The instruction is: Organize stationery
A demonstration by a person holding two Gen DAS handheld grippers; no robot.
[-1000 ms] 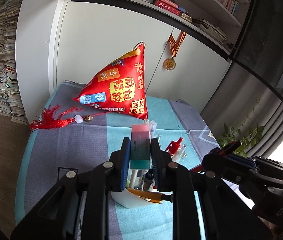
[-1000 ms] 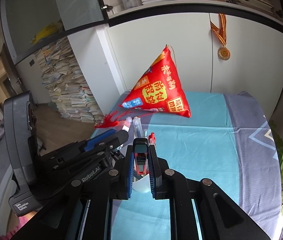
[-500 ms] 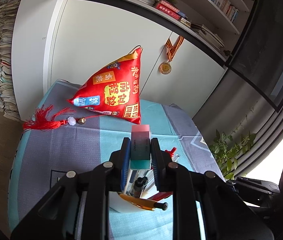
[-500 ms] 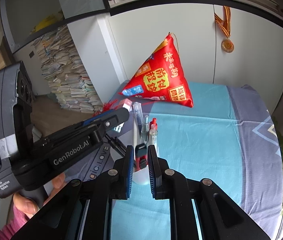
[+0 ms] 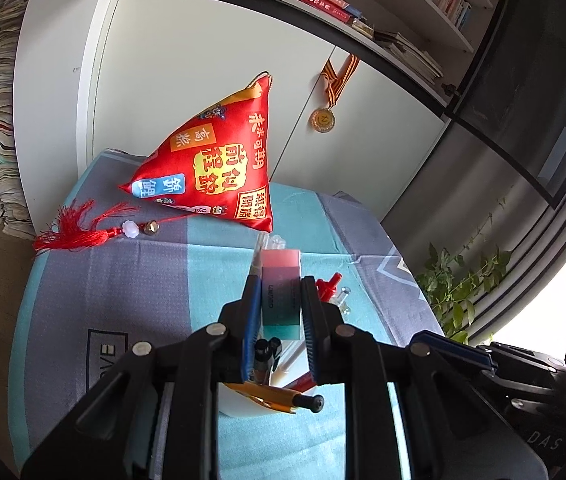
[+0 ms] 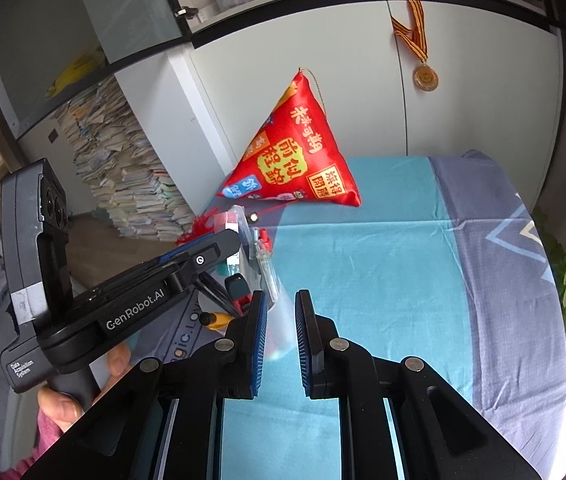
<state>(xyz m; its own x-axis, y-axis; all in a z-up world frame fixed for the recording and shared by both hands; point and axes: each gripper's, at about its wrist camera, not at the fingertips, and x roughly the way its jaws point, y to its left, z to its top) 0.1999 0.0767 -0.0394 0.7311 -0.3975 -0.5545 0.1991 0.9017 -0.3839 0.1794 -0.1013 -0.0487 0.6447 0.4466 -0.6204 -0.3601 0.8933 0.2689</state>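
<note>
Overhead, left gripper (image 5: 281,304) clamping a pink-to-teal eraser (image 5: 281,292) above the white pen cup (image 5: 243,404), right gripper (image 6: 280,320) parted and empty at its 3 o'clock, blue-grey tablecloth (image 6: 403,280), red pyramid cushion (image 5: 219,172) at 12 o'clock, white cabinets (image 5: 187,80) behind.

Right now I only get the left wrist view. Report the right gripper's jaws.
Observer: The right gripper is open, with nothing between its fingers.
Operator: Place it against the cup.
Observer: The cup shows through the gap, just past the fingertips.
Operator: Tell me what is behind my gripper.
Observer: A hand grips the handle of the left gripper, which clamps the eraser.
</note>
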